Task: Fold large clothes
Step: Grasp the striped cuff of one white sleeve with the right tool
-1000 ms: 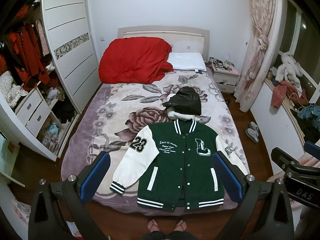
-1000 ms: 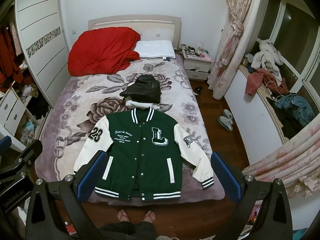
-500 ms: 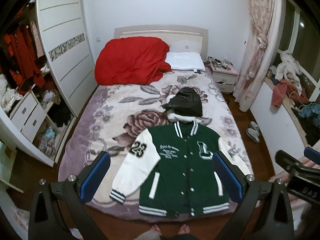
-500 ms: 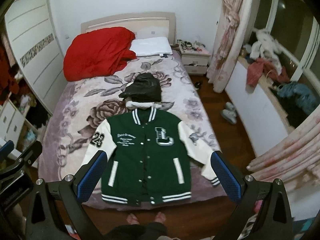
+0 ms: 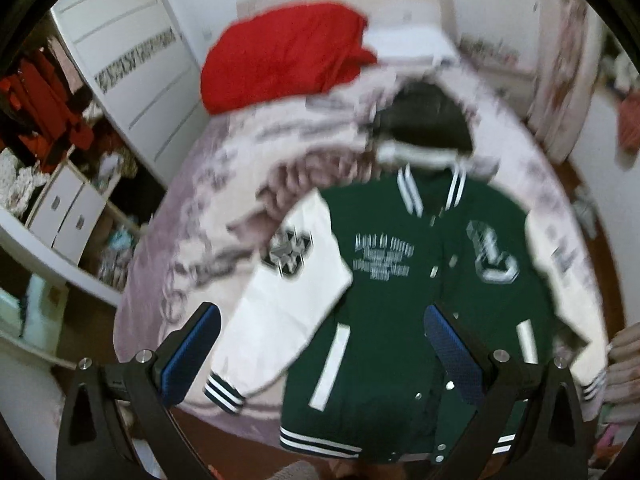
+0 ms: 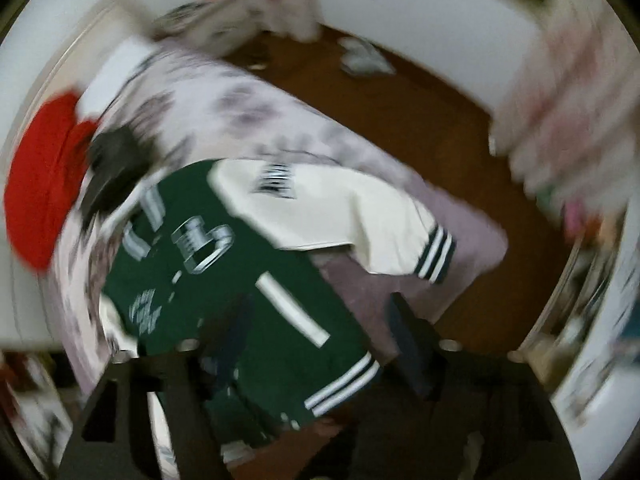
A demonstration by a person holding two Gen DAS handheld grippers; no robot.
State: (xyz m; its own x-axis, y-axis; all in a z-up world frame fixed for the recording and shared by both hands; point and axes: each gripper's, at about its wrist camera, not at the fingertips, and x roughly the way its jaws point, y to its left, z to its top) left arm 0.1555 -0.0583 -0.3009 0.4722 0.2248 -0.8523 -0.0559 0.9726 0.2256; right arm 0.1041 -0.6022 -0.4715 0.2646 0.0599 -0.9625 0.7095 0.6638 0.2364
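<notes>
On the bed's foot end I see the green varsity jacket with cream sleeves (image 5: 392, 292) lying flat, front up | floral mauve bedspread (image 5: 208, 208) beneath | left claw (image 5: 320, 356) spread above its left sleeve, gripping nothing | right claw (image 6: 320, 340) blurred, seemingly spread, over hem | red duvet (image 5: 280, 56) near headboard.

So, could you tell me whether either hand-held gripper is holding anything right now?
Nothing is held: the left hand-held gripper and right hand-held gripper are open above the jacket.

Floral bed (image 5: 208, 216) under green jacket (image 5: 392, 304), red duvet (image 5: 280, 52).
</notes>
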